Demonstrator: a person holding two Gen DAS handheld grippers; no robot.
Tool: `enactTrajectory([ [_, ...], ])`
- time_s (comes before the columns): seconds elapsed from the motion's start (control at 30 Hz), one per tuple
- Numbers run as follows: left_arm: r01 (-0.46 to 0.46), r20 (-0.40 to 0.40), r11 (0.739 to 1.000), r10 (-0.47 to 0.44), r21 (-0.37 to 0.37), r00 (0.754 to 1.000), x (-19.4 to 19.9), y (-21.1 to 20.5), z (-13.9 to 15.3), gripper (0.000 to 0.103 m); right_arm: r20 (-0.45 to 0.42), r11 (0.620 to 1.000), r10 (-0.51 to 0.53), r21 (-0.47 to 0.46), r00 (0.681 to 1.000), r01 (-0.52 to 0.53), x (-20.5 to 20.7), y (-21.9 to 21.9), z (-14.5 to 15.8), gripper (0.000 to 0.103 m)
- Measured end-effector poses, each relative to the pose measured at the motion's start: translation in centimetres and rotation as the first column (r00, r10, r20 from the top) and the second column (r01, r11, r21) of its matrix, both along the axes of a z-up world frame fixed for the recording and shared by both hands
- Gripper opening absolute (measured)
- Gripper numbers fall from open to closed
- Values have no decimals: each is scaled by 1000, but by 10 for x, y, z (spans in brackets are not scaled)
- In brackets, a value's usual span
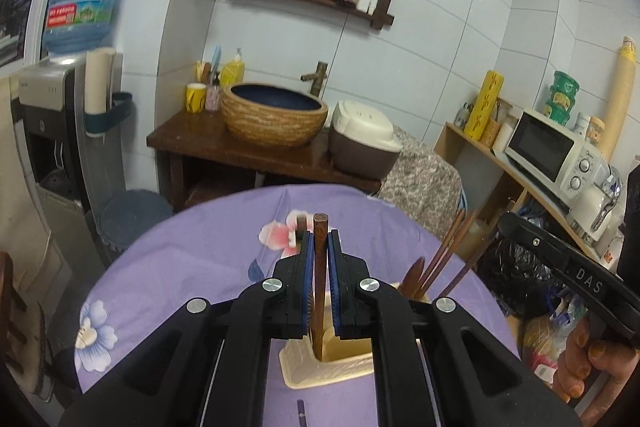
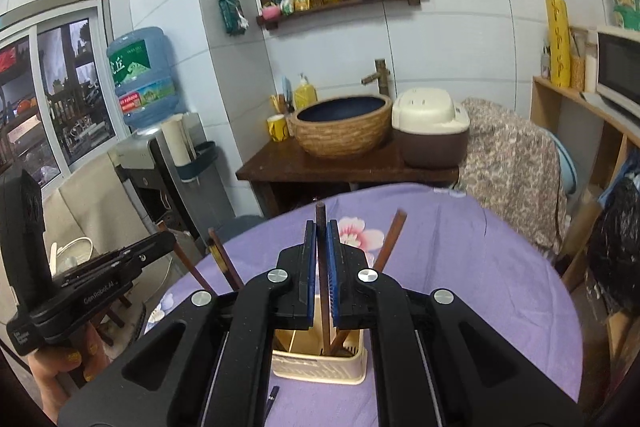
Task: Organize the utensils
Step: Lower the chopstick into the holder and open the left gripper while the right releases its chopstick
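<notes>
Now both grippers, left [image 1: 319, 241] & right [image 2: 321, 233], are each clamping a wooden utensil upright w/ its lower end in the beige holder [image 2: 320, 367] on the purple table [image 2: 480, 267], so next, judging by this, jaws should be opening to drop them in.

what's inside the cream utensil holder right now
Brown wooden utensils stand in the cream utensil holder: one stick gripped by the left gripper, another by the right gripper, plus others leaning. Their lower ends and the holder's floor are hidden.

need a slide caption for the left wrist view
Left gripper shut on a wooden chopstick, its lower end inside the cream utensil holder on the purple floral tablecloth.
</notes>
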State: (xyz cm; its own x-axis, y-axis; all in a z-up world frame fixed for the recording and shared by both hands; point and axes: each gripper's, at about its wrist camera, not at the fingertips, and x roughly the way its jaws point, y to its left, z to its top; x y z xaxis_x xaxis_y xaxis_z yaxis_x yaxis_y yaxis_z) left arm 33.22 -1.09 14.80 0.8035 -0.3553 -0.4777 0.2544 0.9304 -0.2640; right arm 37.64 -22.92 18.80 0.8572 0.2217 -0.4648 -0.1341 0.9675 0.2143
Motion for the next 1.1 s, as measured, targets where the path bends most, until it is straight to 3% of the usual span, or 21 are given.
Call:
enactTrajectory([
  [0.3, -2, -39, 1000, 2, 20, 999, 4, -1, -25, 8, -17, 999, -24, 44, 1000, 25, 6, -10, -27, 7],
  [0.33, -3, -34, 1000, 4, 25, 999, 2, -1, -26, 10, -11, 999, -26, 37, 1000, 26, 5, -10, -28, 8],
  [0.37, -2, -31, 1000, 3, 27, 1000, 1, -2, -26, 18, -1, 999, -35, 25, 999, 35, 3, -9, -29, 9],
  [0.4, 0, -22, 1000, 0, 31, 1000, -3, -1, -25, 26, 5, 999, -42, 21, 999, 42, 1, -9, -29, 18],
  [0.43, -2, -12, 999, 3, 34, 1000, -7, 0, -25, 44, 21, 998, -51, 30, 998, 50, -4, -11, -30, 39],
  [0.47, -9, 2, 999, 9, 33, 1000, -11, 1, -25, 52, 37, 998, -59, 40, 998, 58, -8, -13, -31, 49],
  [0.5, -14, 26, 999, 13, 38, 1000, -19, 3, -24, 52, 51, 997, -67, 43, 996, 65, -12, -13, -31, 58],
  [0.7, -27, 60, 999, 24, 45, 998, -56, 16, -38, 68, 77, 996, -93, -8, 993, 94, -46, -14, -44, 63],
  [0.87, -55, 44, 996, 52, 72, 998, -80, 25, -62, 76, 23, 993, -96, -68, 995, 97, -77, -12, -78, 65],
  [1.1, -107, -43, 987, 113, 122, 993, -101, 39, -112, 76, -66, 971, -82, -230, 994, 65, -113, 15, -141, 69],
])
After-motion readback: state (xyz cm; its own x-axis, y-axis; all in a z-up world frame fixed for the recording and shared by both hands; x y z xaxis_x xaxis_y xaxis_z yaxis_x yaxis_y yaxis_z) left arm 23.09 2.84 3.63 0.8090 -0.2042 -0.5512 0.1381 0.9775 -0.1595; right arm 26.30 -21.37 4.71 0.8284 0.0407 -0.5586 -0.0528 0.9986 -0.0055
